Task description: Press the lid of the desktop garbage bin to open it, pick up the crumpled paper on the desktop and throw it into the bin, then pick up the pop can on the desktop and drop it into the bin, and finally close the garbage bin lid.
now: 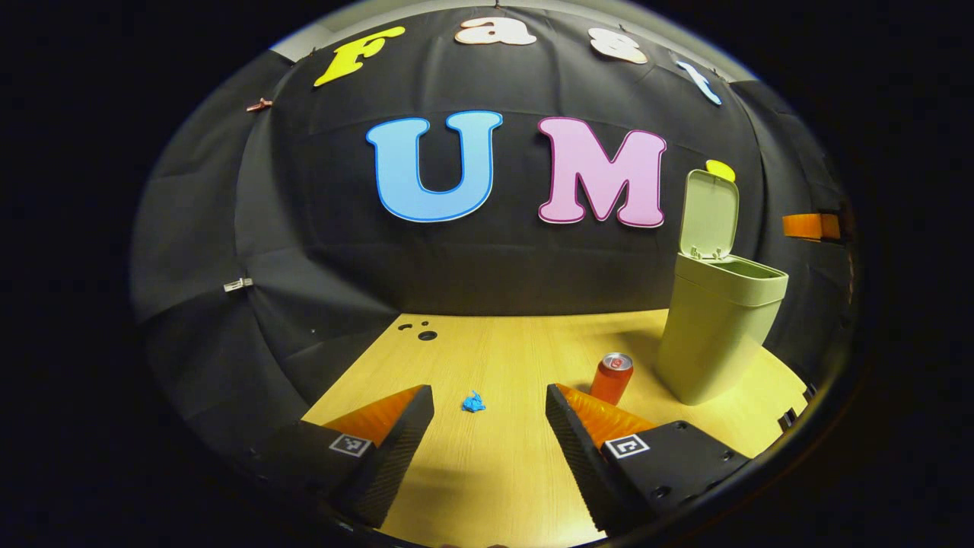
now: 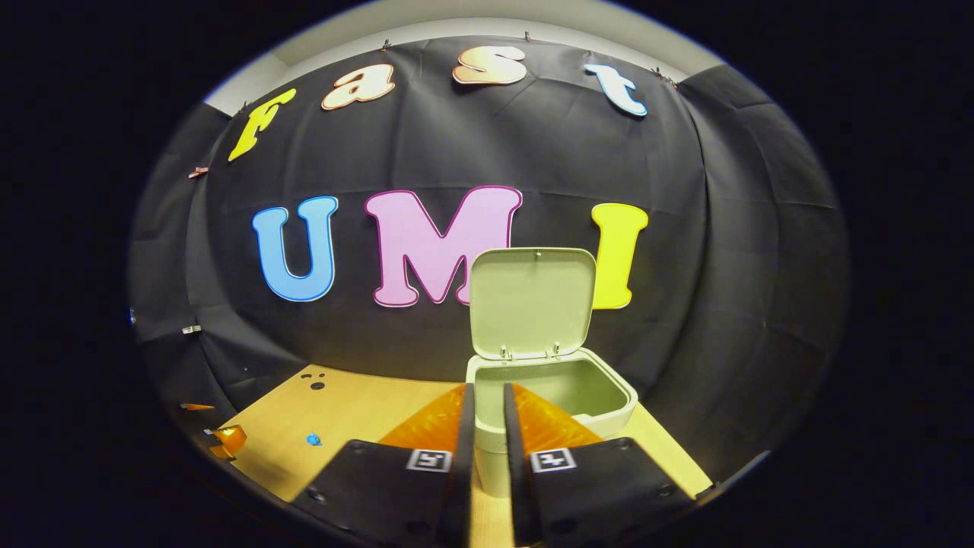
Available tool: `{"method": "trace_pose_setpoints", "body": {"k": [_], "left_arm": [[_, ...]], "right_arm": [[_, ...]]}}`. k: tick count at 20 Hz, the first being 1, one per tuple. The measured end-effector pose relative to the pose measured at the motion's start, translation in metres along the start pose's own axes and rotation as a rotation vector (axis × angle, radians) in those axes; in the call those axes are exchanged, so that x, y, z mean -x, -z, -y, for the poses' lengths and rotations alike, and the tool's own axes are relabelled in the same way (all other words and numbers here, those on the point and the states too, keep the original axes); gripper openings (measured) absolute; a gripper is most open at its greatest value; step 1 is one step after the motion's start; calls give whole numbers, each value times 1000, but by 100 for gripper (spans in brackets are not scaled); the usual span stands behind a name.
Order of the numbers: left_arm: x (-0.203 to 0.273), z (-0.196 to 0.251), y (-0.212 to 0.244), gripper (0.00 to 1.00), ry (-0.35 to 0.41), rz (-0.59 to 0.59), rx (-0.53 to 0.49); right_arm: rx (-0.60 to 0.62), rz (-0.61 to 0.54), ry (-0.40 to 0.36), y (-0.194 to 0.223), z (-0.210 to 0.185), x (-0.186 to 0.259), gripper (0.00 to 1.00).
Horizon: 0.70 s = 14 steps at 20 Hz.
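Observation:
The pale green bin (image 1: 715, 335) stands on the wooden table at the right, its lid (image 1: 709, 215) tipped up and open. An orange pop can (image 1: 612, 377) stands upright just left of the bin. A small blue crumpled paper (image 1: 473, 402) lies on the table between the tips of my open left gripper (image 1: 487, 396), a little ahead of them. My right gripper (image 2: 485, 399) hovers just in front of the bin (image 2: 609, 399), its fingers drawn together with a thin slit and nothing held. The raised lid (image 2: 533, 301) faces it. The paper (image 2: 313, 439) lies far to its left.
Black cloth walls close the table at the back and sides. A few dark holes (image 1: 426, 335) mark the table's far left corner. An orange part of the other gripper (image 1: 810, 226) shows by the bin lid, and another (image 2: 224, 440) at the table's left edge.

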<state>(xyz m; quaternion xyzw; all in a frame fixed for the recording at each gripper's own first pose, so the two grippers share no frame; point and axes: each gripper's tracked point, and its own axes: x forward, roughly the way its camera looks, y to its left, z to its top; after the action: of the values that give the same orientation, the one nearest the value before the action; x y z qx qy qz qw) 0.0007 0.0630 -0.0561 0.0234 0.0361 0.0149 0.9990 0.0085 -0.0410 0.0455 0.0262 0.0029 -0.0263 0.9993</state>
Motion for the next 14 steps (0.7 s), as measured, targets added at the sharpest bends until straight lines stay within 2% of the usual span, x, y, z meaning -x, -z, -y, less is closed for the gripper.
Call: {"method": "trace_pose_setpoints", "body": {"k": [3,4,7,14], "left_arm": [[-6,-5,9,95,2,-20,12],[-10,-8,12,95,1,-27,22],[-26,-22,19,95,-18,-55,45],[-70,-46,35,96,-40,-116,83]], "right_arm": [[5,-5,-3,10,-2,8,91],[7,-10,-1,13,-1,10,95],[19,-25,12,22,0,16,96],[42,-66,25,41,4,23,96]]}}
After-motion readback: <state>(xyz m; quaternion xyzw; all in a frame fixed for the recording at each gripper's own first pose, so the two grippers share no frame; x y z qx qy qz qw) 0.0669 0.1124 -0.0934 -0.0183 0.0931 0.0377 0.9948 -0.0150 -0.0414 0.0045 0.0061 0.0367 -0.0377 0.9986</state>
